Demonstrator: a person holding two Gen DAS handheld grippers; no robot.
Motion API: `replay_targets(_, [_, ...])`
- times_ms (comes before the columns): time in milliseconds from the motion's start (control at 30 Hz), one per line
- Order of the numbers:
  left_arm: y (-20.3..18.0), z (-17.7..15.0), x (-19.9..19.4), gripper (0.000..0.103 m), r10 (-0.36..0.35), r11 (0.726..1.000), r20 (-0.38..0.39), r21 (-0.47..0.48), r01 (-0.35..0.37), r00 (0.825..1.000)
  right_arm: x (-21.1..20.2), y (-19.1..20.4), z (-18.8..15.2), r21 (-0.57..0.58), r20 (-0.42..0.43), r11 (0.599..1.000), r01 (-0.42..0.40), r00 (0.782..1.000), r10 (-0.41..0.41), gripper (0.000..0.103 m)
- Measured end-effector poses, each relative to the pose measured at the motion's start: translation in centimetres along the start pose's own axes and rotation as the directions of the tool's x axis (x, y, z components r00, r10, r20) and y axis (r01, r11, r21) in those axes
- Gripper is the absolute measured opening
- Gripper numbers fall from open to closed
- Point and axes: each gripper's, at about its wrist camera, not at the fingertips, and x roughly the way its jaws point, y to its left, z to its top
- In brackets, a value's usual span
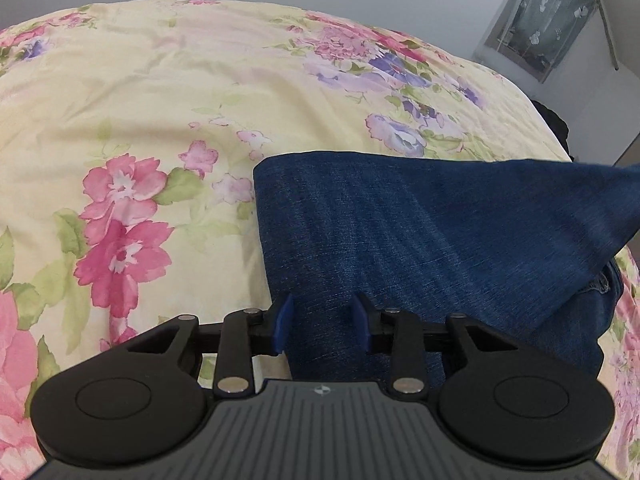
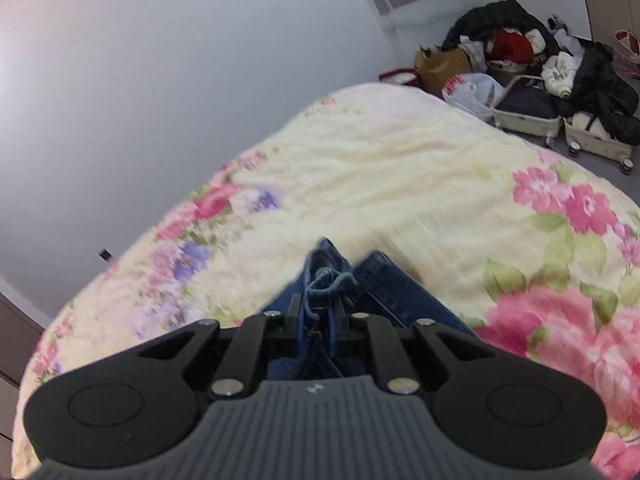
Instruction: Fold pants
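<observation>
Dark blue denim pants [image 1: 420, 232] lie on a cream bedspread [image 1: 160, 92] with pink-and-purple flowers.

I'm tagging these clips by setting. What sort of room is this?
Most likely a bedroom: a bed under a floral quilt, jeans laid on it, and clothes heaped over an open suitcase on the floor.

No words, numbers or brand names can be read anywhere; only a small round emblem without letters sits on each gripper's grey ribbed housing.
</observation>
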Motion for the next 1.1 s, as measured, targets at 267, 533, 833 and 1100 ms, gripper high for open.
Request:
replay_targets(267, [-0.7, -0.5, 0.6, 0.038, 0.018, 0.995, -0.049, 0.099, -0.013, 0.999, 3.6, -9.2, -6.1, 0.083, -0.25, 0.956, 0.282, 0.935, -0.254, 0.005])
replay_targets(533, [-1.6, -1.5, -0.5, 0.034, -0.003, 0.979, -0.079, 0.204, 0.019, 0.997, 3.0, -7.2, -4.1, 0.038, -0.216, 0.965, 0.259, 0.945, -0.245, 0.006])
replay_targets(833, [-1.1, -1.3, 0.6, 0.027, 0.01, 0.987, -0.14, 0.163, 0.013, 0.99, 2.9, 4.0, 4.3, -0.057, -0.022, 0.994, 0.09, 0.996, -0.091, 0.005])
replay_targets(1100, [-0.2, -1.8, 0.9, 0.027, 0.003, 0.987, -0.151, 0.158, 0.021, 0.988, 1.5, -4.8, -1.8, -0.06, -0.158, 0.958, 0.28, 0.945, -0.286, 0.004])
